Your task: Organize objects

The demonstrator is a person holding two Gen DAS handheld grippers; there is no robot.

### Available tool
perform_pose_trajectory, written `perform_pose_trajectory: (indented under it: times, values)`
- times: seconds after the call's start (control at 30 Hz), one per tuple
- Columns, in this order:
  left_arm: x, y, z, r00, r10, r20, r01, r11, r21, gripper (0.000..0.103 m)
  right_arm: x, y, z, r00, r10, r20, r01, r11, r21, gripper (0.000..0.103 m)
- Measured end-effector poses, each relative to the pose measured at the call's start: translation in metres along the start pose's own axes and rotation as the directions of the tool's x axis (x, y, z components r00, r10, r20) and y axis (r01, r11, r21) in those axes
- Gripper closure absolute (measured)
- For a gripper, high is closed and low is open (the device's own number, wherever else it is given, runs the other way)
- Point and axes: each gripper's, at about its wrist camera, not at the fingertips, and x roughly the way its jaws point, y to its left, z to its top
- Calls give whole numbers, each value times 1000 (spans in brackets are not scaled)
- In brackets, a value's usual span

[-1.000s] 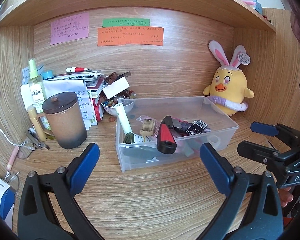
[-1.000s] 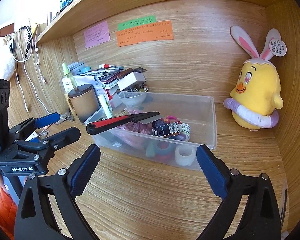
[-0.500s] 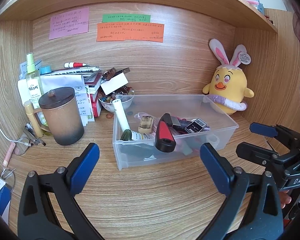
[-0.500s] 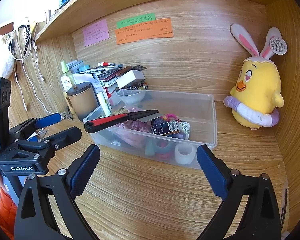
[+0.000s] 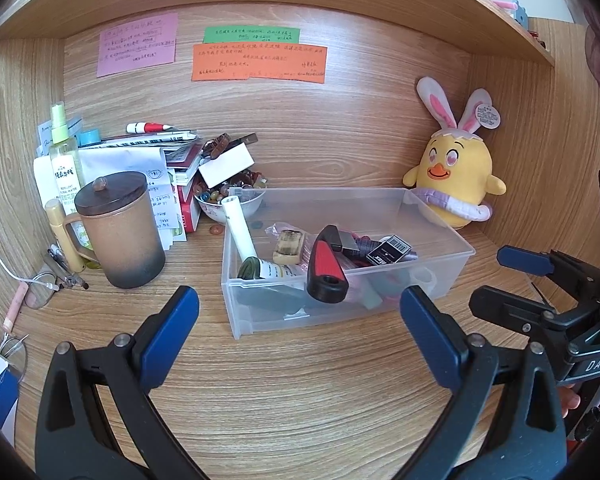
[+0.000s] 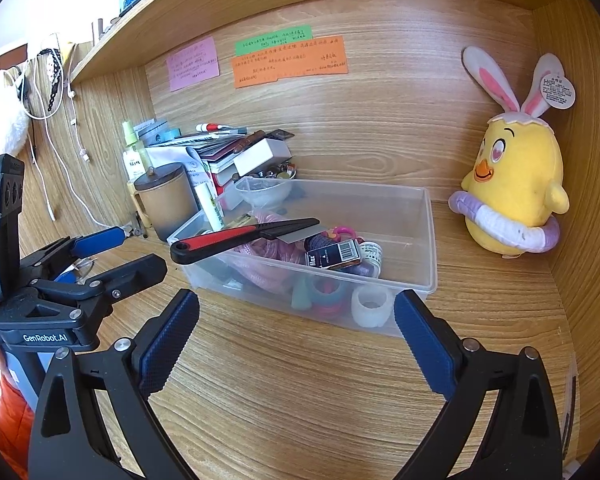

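Observation:
A clear plastic bin (image 5: pixel 440 236) (image 6: pixel 426 240) stands on the wooden desk, filled with small items. A red and black handled scraper (image 5: pixel 326 266) (image 6: pixel 236 238) rests across its near rim, beside a white tube (image 5: pixel 240 230), a black barcode box (image 5: pixel 390 252) (image 6: pixel 334 254) and tape rolls (image 6: pixel 370 304). My left gripper (image 5: pixel 298 328) is open and empty, in front of the bin. My right gripper (image 6: pixel 296 332) is open and empty, also short of the bin; it shows at the right of the left wrist view (image 5: pixel 512 280).
A brown lidded mug (image 5: pixel 120 228) (image 6: pixel 166 198) stands left of the bin. Behind it are a spray bottle (image 5: pixel 64 164), stacked papers and books (image 5: pixel 156 160) and a bowl of beads (image 5: pixel 228 198). A yellow plush chick (image 5: pixel 454 184) (image 6: pixel 516 192) sits at the right. Glasses (image 5: pixel 40 290) lie at far left.
Both grippers have drawn back a little from the bin, which now looks slightly smaller. Both stay open; nothing on the desk has moved.

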Motion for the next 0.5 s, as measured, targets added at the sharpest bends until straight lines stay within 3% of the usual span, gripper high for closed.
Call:
perform_pose_trajectory:
  times: [0.5]
  values:
    - [-2, -2, 1, 1000, -11, 13, 10, 1000, 8, 1, -1, -1, -1, 1000, 2, 4, -2, 1000, 4, 4]
